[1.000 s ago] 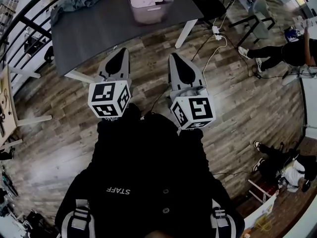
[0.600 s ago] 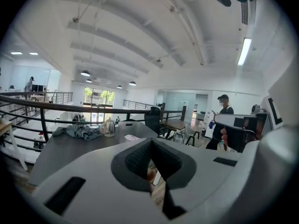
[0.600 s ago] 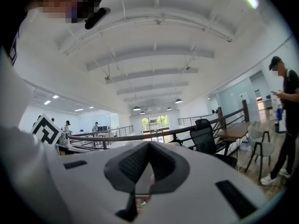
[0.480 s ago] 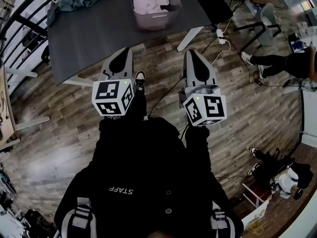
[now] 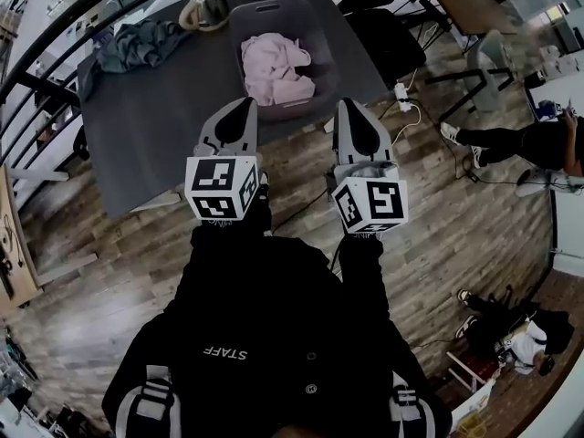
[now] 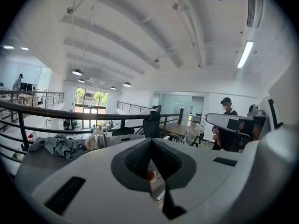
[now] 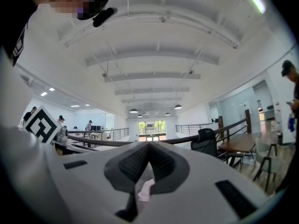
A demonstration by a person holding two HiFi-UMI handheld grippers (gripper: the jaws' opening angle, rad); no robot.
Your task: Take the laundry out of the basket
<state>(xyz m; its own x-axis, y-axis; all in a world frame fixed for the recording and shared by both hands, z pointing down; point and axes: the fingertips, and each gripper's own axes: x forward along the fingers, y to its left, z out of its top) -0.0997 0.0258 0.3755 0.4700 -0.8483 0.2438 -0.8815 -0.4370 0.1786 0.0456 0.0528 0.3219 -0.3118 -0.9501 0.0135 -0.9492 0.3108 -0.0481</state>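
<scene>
A grey laundry basket (image 5: 258, 12) stands on the dark table (image 5: 164, 126) near its front edge, filled with pink laundry (image 5: 276, 65). A blue-grey garment (image 5: 137, 42) lies on the table at the back left, also seen as the garment (image 6: 58, 146) in the left gripper view. My left gripper (image 5: 245, 108) is shut and empty, its tip over the table edge just left of the basket. My right gripper (image 5: 350, 108) is shut and empty, beside the basket's right front corner. Both point slightly upward, so their views show mostly ceiling; pink cloth (image 7: 145, 190) shows under the right jaws.
A metal kettle (image 5: 204, 7) stands behind the basket on the left. A railing (image 5: 55, 26) runs behind the table. Office chairs (image 5: 388, 35), cables and a power strip (image 5: 401, 89) sit on the wooden floor to the right. Other people (image 5: 529, 135) are at the far right.
The table and basket have come closer and lower in the head view as the person stepped forward. Both grippers, still shut, now reach the table's front edge by the basket.
</scene>
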